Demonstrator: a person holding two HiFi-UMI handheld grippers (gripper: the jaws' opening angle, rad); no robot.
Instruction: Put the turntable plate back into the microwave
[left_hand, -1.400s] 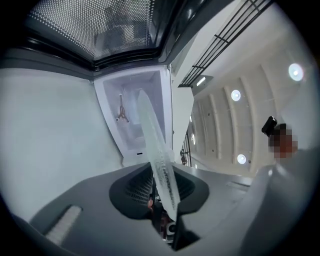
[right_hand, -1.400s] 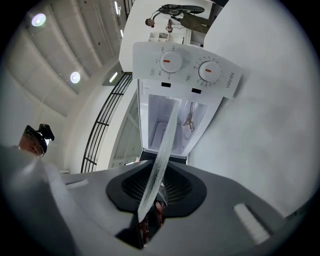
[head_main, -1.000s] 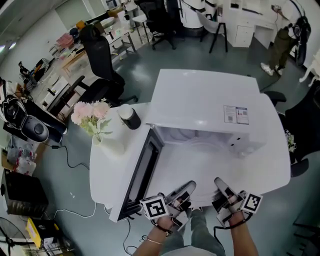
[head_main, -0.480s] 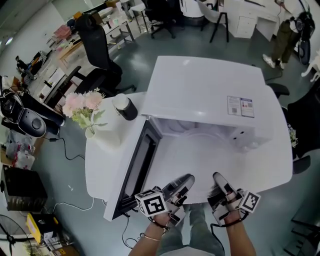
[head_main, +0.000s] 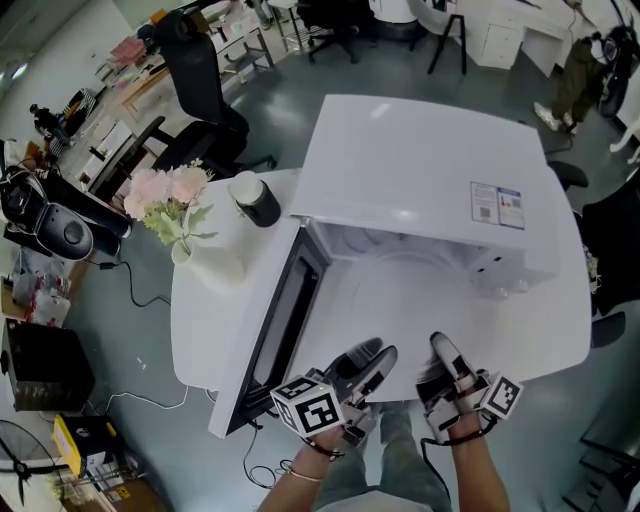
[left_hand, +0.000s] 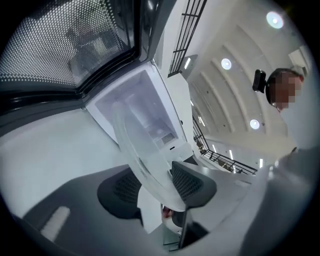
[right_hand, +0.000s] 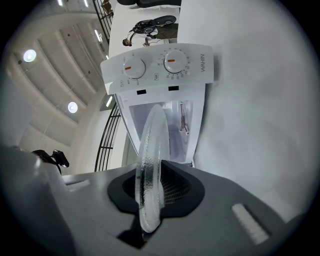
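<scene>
Head view overhead, steeply down; gripper views close, facing microwave (head_main: 420, 170) cavity.

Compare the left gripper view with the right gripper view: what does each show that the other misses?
Only the left gripper view shows the open door's mesh window. Only the right gripper view shows the control panel with two dials. Both show the turntable plate edge-on before the microwave cavity: the right tool clamps it; on the left tool the jaws have just been opening, the plate between them.
</scene>
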